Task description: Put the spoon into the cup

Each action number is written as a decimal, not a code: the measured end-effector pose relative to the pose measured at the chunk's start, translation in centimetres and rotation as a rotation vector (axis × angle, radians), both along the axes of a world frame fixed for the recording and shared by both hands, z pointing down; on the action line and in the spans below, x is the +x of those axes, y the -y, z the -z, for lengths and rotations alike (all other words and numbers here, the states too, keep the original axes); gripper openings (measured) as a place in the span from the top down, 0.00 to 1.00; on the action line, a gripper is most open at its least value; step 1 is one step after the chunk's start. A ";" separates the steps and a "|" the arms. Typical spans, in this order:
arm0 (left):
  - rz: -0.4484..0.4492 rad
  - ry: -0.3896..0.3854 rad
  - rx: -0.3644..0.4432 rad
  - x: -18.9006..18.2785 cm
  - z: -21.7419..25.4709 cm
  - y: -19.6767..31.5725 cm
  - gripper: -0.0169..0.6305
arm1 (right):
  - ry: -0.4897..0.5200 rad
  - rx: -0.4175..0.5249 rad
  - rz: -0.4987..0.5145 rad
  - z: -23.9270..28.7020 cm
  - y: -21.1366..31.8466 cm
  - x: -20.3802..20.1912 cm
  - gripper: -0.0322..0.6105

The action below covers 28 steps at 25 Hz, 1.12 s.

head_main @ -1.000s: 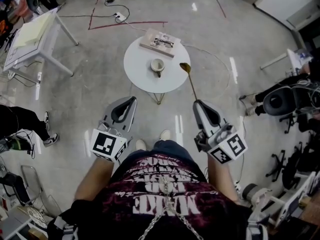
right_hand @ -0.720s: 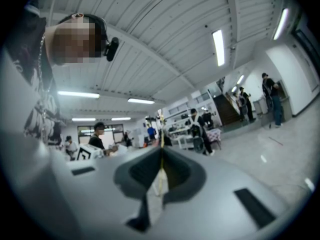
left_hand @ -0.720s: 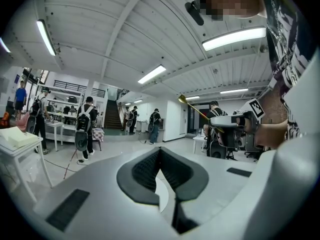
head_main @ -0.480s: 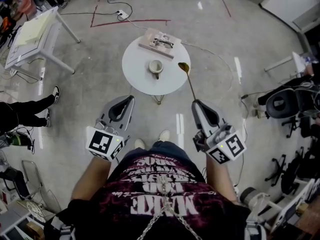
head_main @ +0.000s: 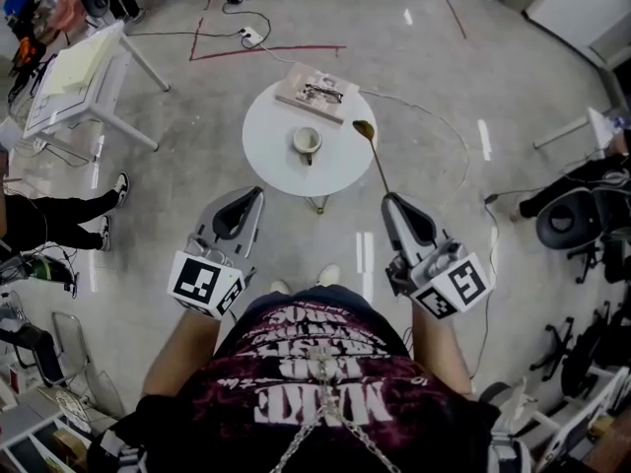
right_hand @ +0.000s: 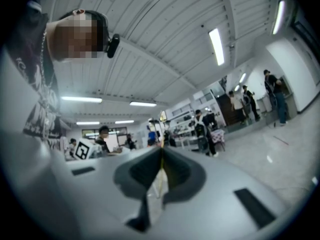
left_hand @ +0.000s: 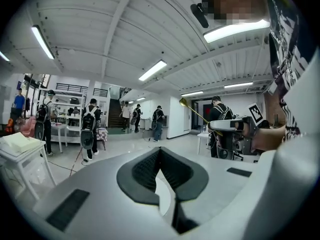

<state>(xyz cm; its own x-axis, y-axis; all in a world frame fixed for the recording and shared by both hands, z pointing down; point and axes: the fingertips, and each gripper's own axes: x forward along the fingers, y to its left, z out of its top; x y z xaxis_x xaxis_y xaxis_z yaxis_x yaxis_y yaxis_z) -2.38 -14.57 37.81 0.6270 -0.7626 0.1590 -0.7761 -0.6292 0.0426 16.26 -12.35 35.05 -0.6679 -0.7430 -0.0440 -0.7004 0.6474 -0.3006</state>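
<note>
A pale cup [head_main: 308, 142] stands near the middle of a small round white table [head_main: 281, 170] on the floor ahead of me. My right gripper [head_main: 391, 200] is shut on the handle end of a long gold spoon [head_main: 373, 158]. The spoon's bowl hangs over the table's right edge, to the right of the cup and apart from it. In the right gripper view the spoon [right_hand: 161, 156] shows edge-on between the closed jaws. My left gripper [head_main: 254, 194] is shut and holds nothing, short of the table's near left side. In the left gripper view the spoon [left_hand: 192, 110] rises from the right gripper [left_hand: 214, 126].
A book with glasses [head_main: 315, 92] lies at the table's far edge. A white desk [head_main: 74, 77] stands at the far left, and a bystander's legs [head_main: 59, 215] are nearer on that side. Cables and a power strip [head_main: 251, 35] lie beyond the table. Office chairs [head_main: 572, 215] crowd the right.
I have stepped slightly closer to the table, and both grippers came forward with me. The spoon stays in the right gripper. The bystander's legs on the left have shifted.
</note>
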 end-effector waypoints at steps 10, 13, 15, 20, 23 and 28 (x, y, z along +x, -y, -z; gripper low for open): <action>0.088 -0.012 0.006 1.7 0.0 0.2 0.93 | -0.010 0.033 0.094 0.9 1.4 1.9 0.89; 0.100 -0.013 0.002 2.1 -0.2 0.1 0.93 | -0.007 0.028 0.107 0.7 1.6 2.3 0.89; 0.109 -0.011 0.003 2.2 -0.2 0.1 0.93 | -0.001 0.022 0.115 0.5 1.7 2.5 0.89; 0.143 -0.010 -0.004 1.2 -0.4 0.4 0.93 | 0.016 0.006 0.140 0.0 2.5 1.7 0.89; 0.159 -0.008 -0.023 0.3 -1.1 0.7 0.93 | 0.020 -0.001 0.152 -0.2 3.3 1.0 0.89; 0.139 -0.013 -0.031 -0.1 -1.8 2.9 0.93 | 0.027 -0.015 0.128 -0.9 5.0 0.8 0.89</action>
